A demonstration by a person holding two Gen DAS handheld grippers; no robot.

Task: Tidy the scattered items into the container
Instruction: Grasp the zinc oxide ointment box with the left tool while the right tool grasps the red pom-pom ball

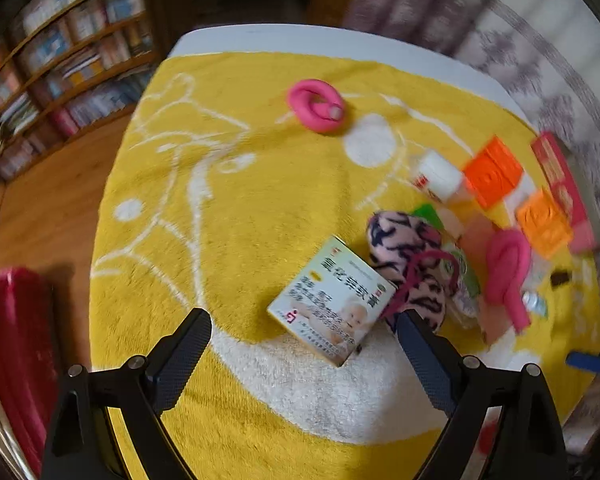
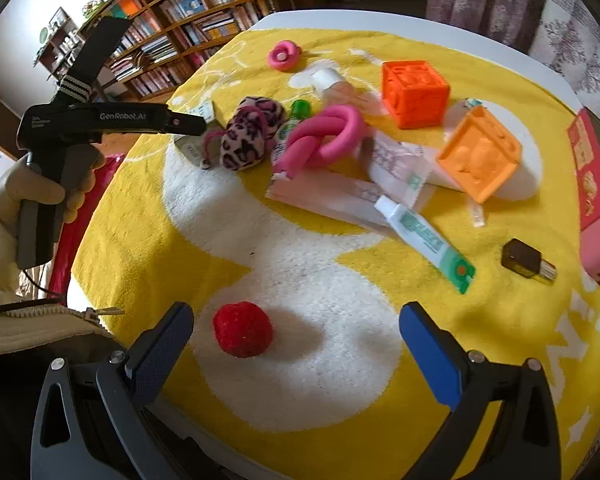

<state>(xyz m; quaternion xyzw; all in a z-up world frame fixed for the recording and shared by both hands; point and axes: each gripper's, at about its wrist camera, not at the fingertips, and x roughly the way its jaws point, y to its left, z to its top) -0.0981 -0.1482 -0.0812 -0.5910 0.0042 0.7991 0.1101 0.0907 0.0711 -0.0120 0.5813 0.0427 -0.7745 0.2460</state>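
Left gripper (image 1: pixel 304 336) fills the bottom of its view, jaws wide apart w/ nothing between the pads, hanging over the yellow-and-white towel (image 1: pixel 228 208). Just above the fingers, centre-right, a small medicine box (image 1: pixel 332 300) lies flat, its right edge up against a pink-and-black spotted pouch (image 1: pixel 408 256). Right gripper (image 2: pixel 296 340) at the bottom of its own view, jaws also spread, empty; a red fuzzy ball (image 2: pixel 242 334) sits on the white patch btwn the fingers, nearer the left one, not touching either. Centre frame there: knotted pink foam tube (image 2: pixel 320 140) on top of paper packets, green-and-white tube (image 2: pixel 424 236) to its lower right, two orange cubes (image 2: pixel 414 92) upper right, dark USB stick (image 2: pixel 528 260) at right. Pink ring (image 2: pixel 284 54) sits alone, top centre. Pink box (image 2: pixel 594 184) at the far right edge of the table; can't tell if that's the container.
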